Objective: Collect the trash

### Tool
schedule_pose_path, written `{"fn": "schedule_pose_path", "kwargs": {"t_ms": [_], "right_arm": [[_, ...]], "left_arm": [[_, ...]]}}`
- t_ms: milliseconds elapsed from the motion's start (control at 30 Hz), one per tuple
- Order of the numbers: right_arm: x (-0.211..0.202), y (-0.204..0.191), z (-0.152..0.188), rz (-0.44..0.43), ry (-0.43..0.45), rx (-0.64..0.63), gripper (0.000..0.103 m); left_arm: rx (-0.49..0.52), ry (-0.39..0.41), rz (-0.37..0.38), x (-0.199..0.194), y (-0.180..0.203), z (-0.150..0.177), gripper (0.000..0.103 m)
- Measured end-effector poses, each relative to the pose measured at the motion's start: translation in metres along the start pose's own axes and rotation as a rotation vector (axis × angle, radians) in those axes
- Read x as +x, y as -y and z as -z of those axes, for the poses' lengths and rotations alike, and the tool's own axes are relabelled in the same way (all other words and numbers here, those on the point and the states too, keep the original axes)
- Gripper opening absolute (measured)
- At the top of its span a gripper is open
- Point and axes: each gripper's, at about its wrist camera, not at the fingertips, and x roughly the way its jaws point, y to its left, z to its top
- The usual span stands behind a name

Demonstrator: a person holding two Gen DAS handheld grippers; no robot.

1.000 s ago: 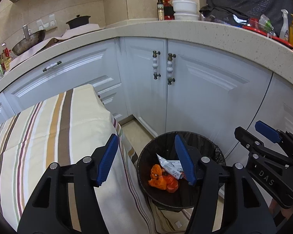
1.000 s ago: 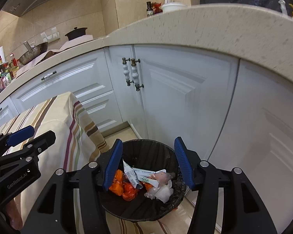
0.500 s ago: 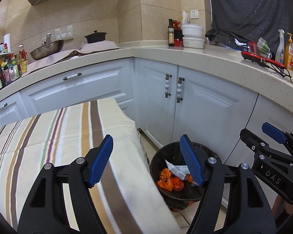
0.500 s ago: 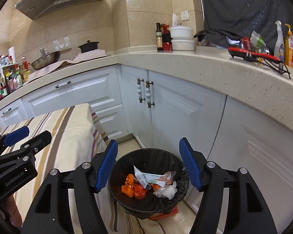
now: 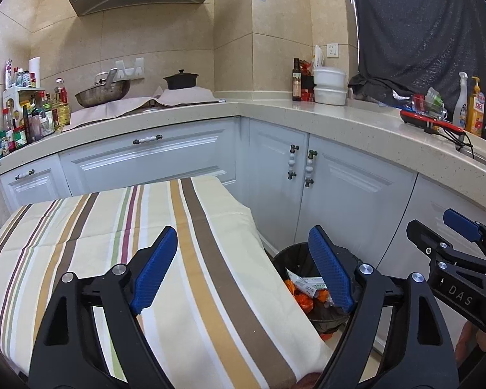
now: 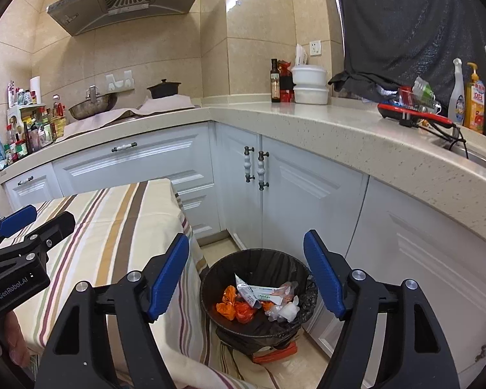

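A black-lined trash bin (image 6: 262,259) stands on the floor between the striped table and the white cabinets. It holds orange wrappers (image 6: 235,306), a white packet (image 6: 259,293) and crumpled clear plastic (image 6: 285,309). My right gripper (image 6: 246,275) is open and empty, high above the bin. My left gripper (image 5: 243,269) is open and empty above the table's right edge; the bin (image 5: 295,253) shows partly behind its right finger. Each gripper appears at the side of the other's view.
The table with a striped cloth (image 5: 113,227) fills the left. White cabinet doors (image 6: 307,194) and a beige counter (image 6: 340,129) curve round the back and right. The counter holds bottles (image 6: 474,103), white bowls (image 6: 309,86) and a wok (image 6: 92,107).
Both grippers have risen and drawn back from the bin, so more of the counter and wall shows. Both stay open and empty.
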Motion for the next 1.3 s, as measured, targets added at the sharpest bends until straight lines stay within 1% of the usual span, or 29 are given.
{"fn": "schedule_pose_path", "kwargs": {"t_ms": [300, 467, 767, 1300], "right_arm": [[-0.027, -0.013, 0.006, 0.013, 0.021, -0.011, 0.075], [-0.038, -0.018, 0.006, 0.021, 0.035, -0.015, 0.075], [-0.046, -0.024, 0.004, 0.022, 0.054, -0.03, 0.076], [-0.049, -0.024, 0.006, 0.023, 0.057, -0.03, 0.076]], "left_arm": [[-0.022, 0.017, 0.009, -0.027, -0.013, 0.006, 0.082], [-0.025, 0.024, 0.013, -0.035, -0.018, 0.007, 0.082], [-0.039, 0.032, 0.017, -0.043, -0.022, 0.008, 0.082], [-0.041, 0.032, 0.018, -0.048, -0.021, 0.009, 0.082]]}}
